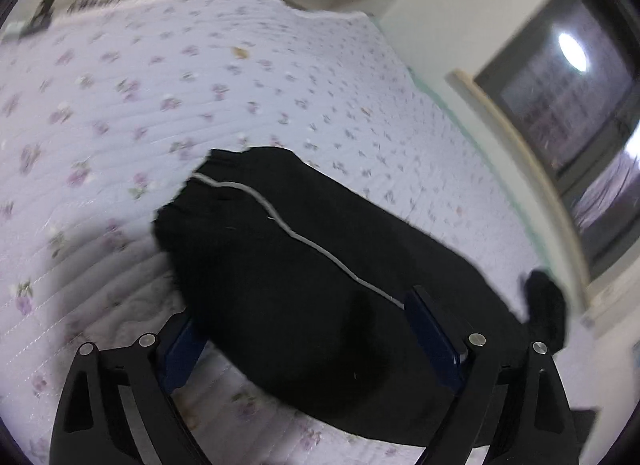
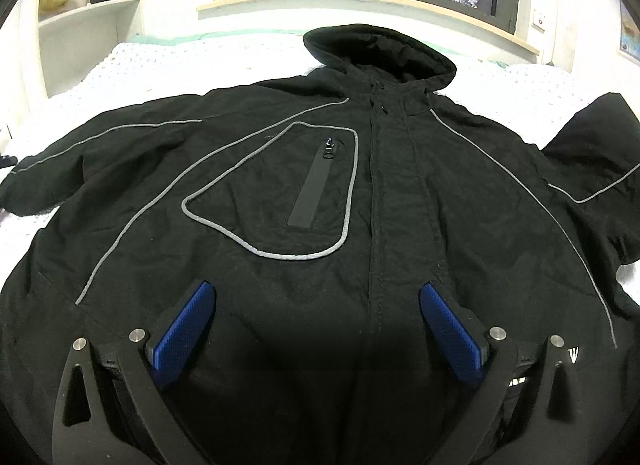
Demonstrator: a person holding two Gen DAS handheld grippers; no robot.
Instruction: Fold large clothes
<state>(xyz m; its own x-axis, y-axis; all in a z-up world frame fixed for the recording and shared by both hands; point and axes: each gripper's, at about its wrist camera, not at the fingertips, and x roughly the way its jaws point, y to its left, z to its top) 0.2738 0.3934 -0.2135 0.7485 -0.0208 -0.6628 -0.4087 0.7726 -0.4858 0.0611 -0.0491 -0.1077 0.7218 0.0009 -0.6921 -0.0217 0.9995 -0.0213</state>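
A large black hooded jacket [image 2: 400, 193] with grey piping lies front up, spread flat on the bed. Its hood [image 2: 380, 51] points toward the window and both sleeves are spread out to the sides. My right gripper [image 2: 316, 297] is open and empty, just above the jacket's lower front. In the left wrist view one black sleeve [image 1: 280, 265] with a grey stripe lies across the quilt. My left gripper [image 1: 300, 317] is open, its blue pads on either side of the sleeve, close above it.
The bed has a white quilt with small purple flowers [image 1: 160, 85]. A window with a wooden sill [image 2: 360, 1] runs along the bed's far side. White shelves [image 2: 88, 21] stand at the left corner, holding a yellow globe.
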